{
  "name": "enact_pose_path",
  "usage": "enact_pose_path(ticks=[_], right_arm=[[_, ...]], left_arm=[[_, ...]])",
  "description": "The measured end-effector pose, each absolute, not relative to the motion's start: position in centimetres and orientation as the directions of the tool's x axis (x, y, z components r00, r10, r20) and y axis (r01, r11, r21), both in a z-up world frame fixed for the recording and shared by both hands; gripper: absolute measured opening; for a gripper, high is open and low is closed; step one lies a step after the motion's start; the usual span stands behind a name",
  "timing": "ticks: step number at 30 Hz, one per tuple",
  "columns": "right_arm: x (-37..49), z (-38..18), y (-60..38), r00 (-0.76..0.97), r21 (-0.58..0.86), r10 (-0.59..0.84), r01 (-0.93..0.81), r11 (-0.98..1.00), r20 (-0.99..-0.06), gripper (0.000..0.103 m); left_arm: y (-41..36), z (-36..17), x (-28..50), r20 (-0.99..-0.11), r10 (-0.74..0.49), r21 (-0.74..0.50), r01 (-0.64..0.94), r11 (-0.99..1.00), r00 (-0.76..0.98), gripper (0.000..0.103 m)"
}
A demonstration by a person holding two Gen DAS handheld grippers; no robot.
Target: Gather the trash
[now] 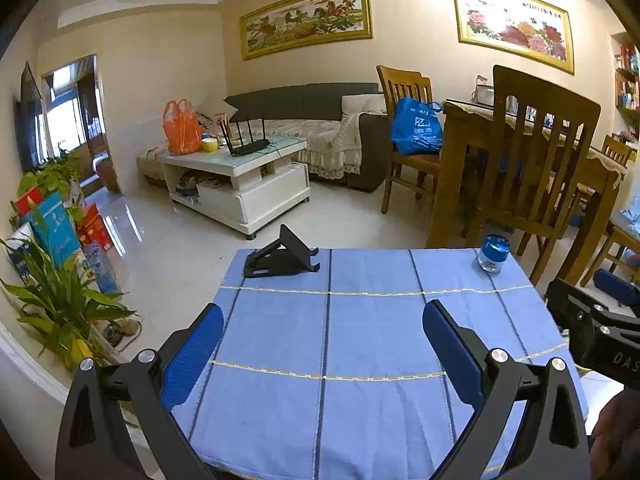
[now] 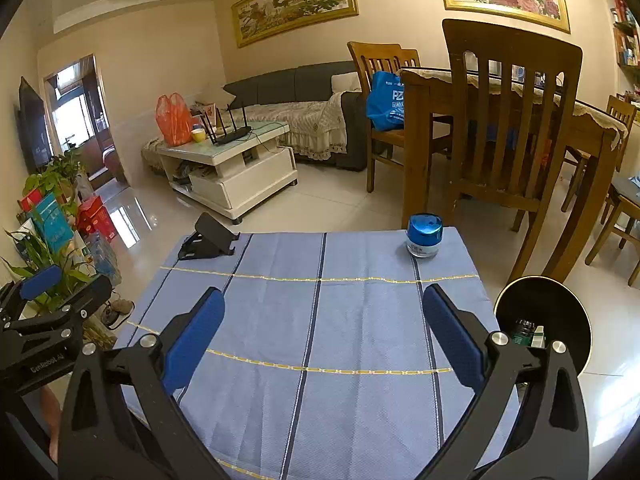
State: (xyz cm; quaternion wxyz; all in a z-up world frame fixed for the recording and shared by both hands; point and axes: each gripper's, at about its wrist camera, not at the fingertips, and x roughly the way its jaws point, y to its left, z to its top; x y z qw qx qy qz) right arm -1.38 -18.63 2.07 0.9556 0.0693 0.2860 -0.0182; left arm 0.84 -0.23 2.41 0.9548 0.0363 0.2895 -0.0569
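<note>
A table with a blue checked cloth [image 1: 360, 340] [image 2: 320, 320] lies under both grippers. A black round bin [image 2: 560, 312] stands on the floor at the table's right edge, with a dark bottle and a small green-white box [image 2: 530, 332] inside. My left gripper [image 1: 322, 332] is open and empty over the cloth. My right gripper [image 2: 322, 316] is open and empty over the cloth, left of the bin. Each gripper shows at the edge of the other's view, the right one [image 1: 600, 320] and the left one [image 2: 48, 312].
A blue-lidded glass jar [image 1: 493, 254] [image 2: 424, 236] stands at the far right of the cloth. A black phone stand [image 1: 280, 256] [image 2: 210, 238] sits at the far left. Wooden chairs [image 2: 508, 120] and a dining table stand beyond. Potted plants [image 1: 60, 300] stand at the left.
</note>
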Motion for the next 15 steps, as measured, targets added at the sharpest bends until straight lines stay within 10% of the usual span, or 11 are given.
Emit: enact_pose_path(ticks=[15], right_arm=[[-1.49, 2.03, -18.34, 0.832, 0.130, 0.018, 0.066, 0.989, -0.554, 0.098]], left_arm=[[-0.28, 2.16, 1.02, -0.570, -0.085, 0.037, 0.129, 0.991, 0.817, 0.096]])
